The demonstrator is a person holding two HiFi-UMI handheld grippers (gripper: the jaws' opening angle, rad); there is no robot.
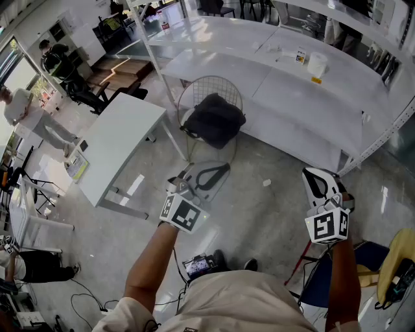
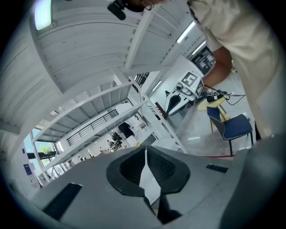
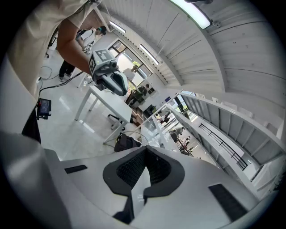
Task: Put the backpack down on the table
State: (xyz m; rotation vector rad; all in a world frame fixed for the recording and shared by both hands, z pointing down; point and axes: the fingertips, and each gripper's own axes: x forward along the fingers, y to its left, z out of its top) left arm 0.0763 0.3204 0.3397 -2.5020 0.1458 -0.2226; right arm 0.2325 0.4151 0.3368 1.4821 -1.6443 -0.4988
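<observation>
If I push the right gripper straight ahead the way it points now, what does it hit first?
Probably the backpack on the wire chair, slightly left of where the right gripper aims. Nothing nearer shows, though depth is unclear.

The floor is glossy grey. A white table stands left; a long white bench spans the far side. A blue chair stands near right.

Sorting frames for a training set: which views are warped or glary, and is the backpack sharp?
Head view: slight wide-angle bend, glare streaks on the floor, backpack sharp. Left gripper view: heavy fisheye, dark corners, lamp blown out. Right gripper view: same fisheye, bright light strip overhead; backpack small, dark.
</observation>
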